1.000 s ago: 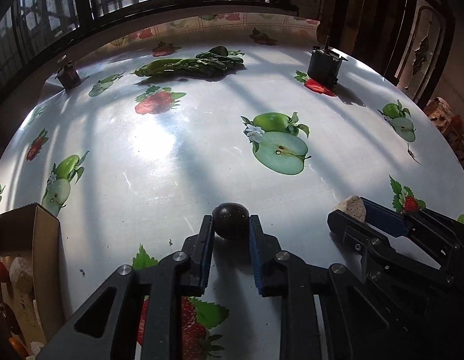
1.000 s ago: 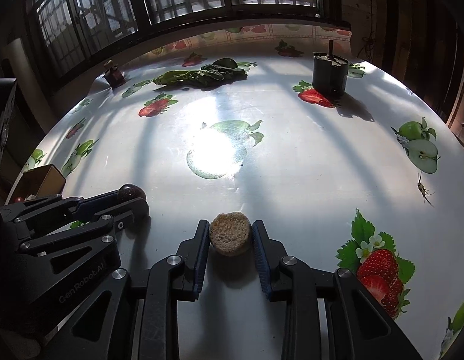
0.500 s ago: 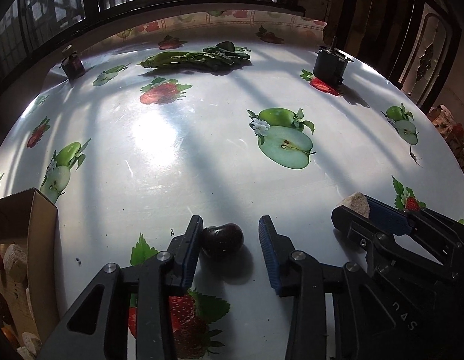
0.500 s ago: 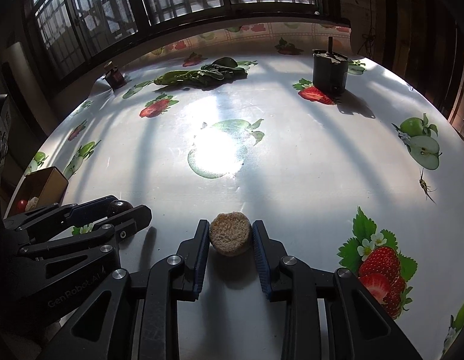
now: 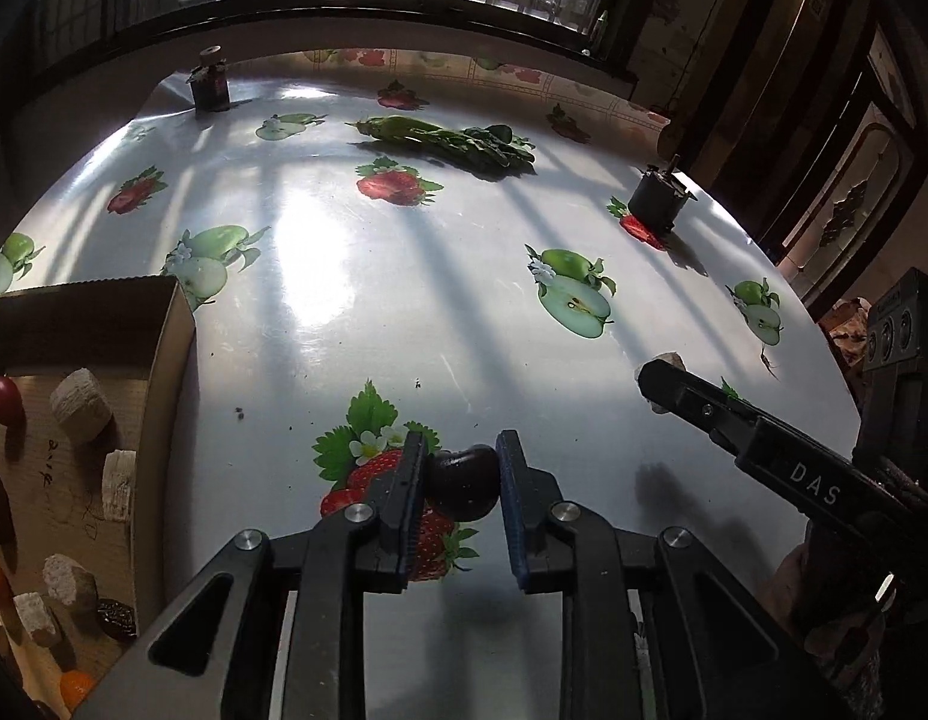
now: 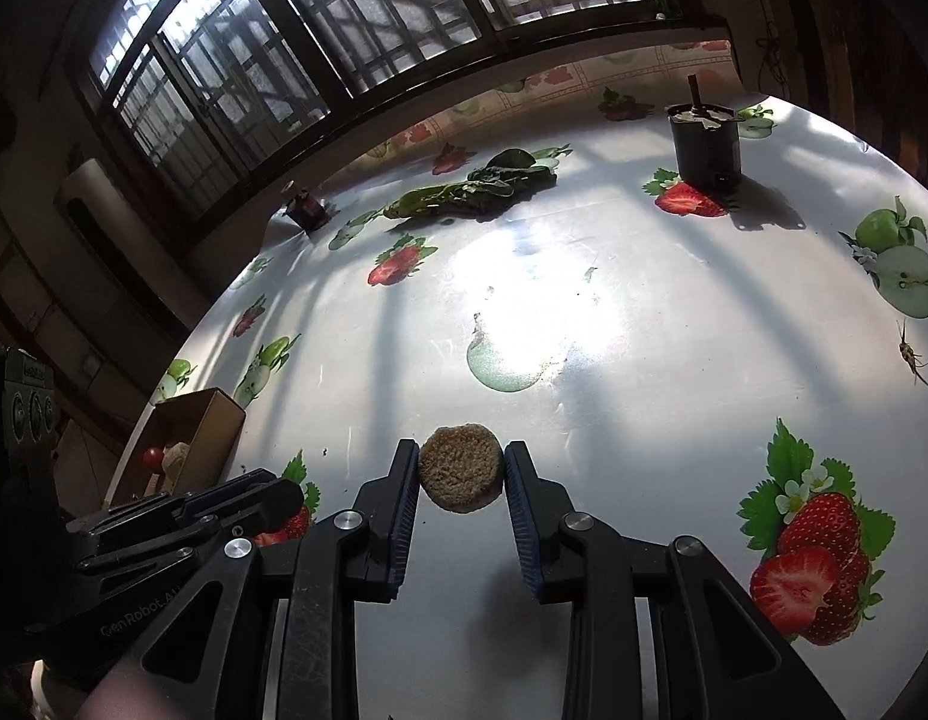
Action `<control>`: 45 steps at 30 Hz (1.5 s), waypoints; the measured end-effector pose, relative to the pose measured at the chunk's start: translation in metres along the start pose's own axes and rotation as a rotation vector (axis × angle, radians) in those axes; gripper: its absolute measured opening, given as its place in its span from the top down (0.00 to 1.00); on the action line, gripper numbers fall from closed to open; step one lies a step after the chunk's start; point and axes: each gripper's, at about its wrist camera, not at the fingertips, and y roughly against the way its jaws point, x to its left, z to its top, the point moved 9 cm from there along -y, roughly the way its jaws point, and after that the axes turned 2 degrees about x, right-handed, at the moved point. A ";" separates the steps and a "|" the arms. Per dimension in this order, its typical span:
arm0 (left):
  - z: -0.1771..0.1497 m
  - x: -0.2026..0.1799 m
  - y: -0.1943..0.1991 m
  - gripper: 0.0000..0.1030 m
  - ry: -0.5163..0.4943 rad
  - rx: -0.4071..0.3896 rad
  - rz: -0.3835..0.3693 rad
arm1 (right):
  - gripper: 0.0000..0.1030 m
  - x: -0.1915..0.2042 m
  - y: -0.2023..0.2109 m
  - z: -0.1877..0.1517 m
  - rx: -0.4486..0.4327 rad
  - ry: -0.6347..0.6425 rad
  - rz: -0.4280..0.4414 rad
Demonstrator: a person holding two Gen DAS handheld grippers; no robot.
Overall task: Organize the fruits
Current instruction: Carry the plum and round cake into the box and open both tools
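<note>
A bunch of leafy greens [image 5: 458, 141] is lying near the far edge of the worktop [image 5: 404, 300], which is wearing a glossy cloth printed with strawberries and apples. A dark cup [image 6: 705, 144] is standing toward the right, a small jar [image 5: 210, 84] at the far left, and barred windows [image 6: 344, 30] are letting in daylight.

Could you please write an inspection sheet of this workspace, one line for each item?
Surface: table under a glossy cloth printed with fruit; some dark crumbs near the front.
Job's things: dark round fruit, tan round piece, open cardboard box at the left holding tan chunks and small red, orange and dark fruits.
Clutter: leafy greens, dark cup with a stick in it, small jar.
Grippers: left gripper shut on the dark round fruit; right gripper shut on the tan round piece.
Cables: nothing seen.
Surroundings: barred windows behind the table; dark woodwork at the right.
</note>
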 end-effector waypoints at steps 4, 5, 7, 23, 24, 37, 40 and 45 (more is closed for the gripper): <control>-0.012 0.041 0.035 0.78 0.100 -0.037 0.005 | 0.70 0.004 -0.003 -0.002 0.019 -0.035 0.069; -0.015 0.052 0.044 0.78 0.114 -0.048 0.022 | 0.70 0.003 -0.004 -0.002 0.022 -0.043 0.075; -0.020 0.080 0.064 0.78 0.153 -0.080 0.067 | 0.70 0.001 -0.004 -0.003 0.023 -0.046 0.064; -0.075 0.221 0.131 0.78 0.336 -0.157 0.278 | 0.70 0.145 0.007 -0.054 0.119 0.198 0.119; -0.078 0.221 0.129 0.78 0.330 -0.155 0.276 | 0.70 0.163 0.004 -0.061 0.134 0.220 0.141; -0.091 0.247 0.134 0.78 0.331 -0.186 0.346 | 0.69 0.276 -0.040 -0.152 0.181 0.644 0.018; -0.091 0.249 0.136 0.77 0.348 -0.193 0.332 | 0.69 0.275 -0.045 -0.156 0.186 0.646 0.004; -0.090 0.248 0.141 0.58 0.365 -0.205 0.321 | 0.68 0.276 -0.047 -0.153 0.178 0.617 0.008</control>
